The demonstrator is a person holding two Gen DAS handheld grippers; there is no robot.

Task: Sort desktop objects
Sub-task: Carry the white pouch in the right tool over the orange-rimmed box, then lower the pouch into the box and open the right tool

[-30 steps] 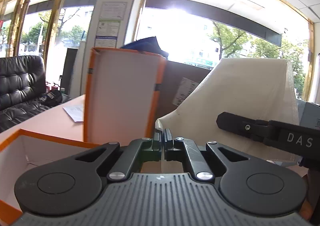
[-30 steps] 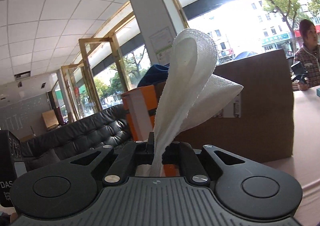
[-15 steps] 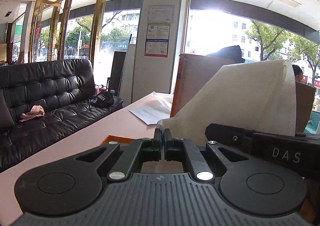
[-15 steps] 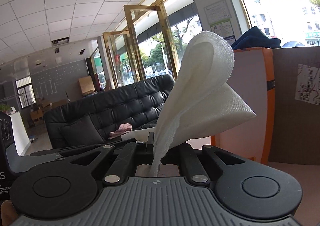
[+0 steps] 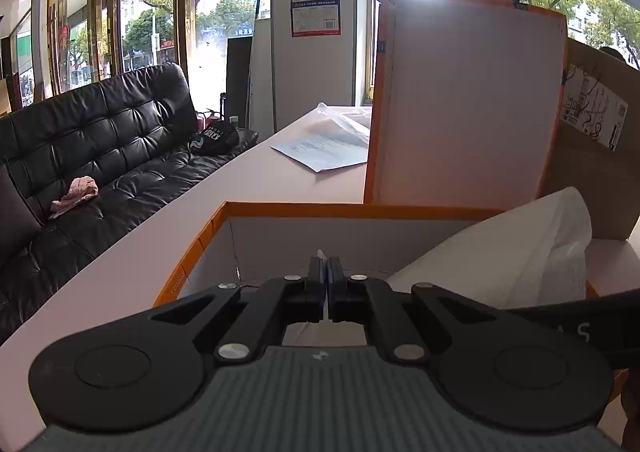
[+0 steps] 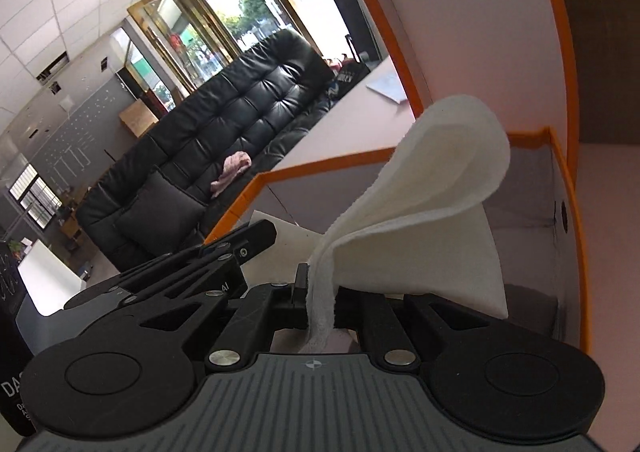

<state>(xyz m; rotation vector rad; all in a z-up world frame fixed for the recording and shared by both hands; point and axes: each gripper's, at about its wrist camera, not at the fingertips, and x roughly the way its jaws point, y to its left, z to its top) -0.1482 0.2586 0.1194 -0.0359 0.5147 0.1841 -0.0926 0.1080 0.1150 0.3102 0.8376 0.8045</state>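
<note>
I am holding a white cloth [image 6: 436, 212] between both grippers, over the open orange-rimmed box [image 5: 296, 209] that is sitting on the pale pink surface [image 5: 256, 180]. My right gripper [image 6: 320, 292] is clamped tight on one edge of the cloth, which is bunching up between its jaws and fanning out in a curved fold above the box's grey interior. My left gripper [image 5: 325, 272] is closed too, and a thin white sliver of the cloth is showing between its jaws, so I am reading it as pinching another edge of the same piece. In the left wrist view the rest of the cloth [image 5: 520, 252] is billowing off to the right, above the box's right part, with the right gripper's black body [image 5: 576, 316] crossing in front of it.

The box's lid [image 5: 468, 104] is standing upright behind the box, white inside with an orange border. A brown cardboard carton [image 5: 600, 156] with a shipping label is standing just behind the lid. Printed sheets of paper [image 5: 320, 150] are lying further along the surface. A black leather sofa [image 5: 100, 140] is running alongside the surface, with a pink rag [image 5: 76, 190] lying on its seat.
</note>
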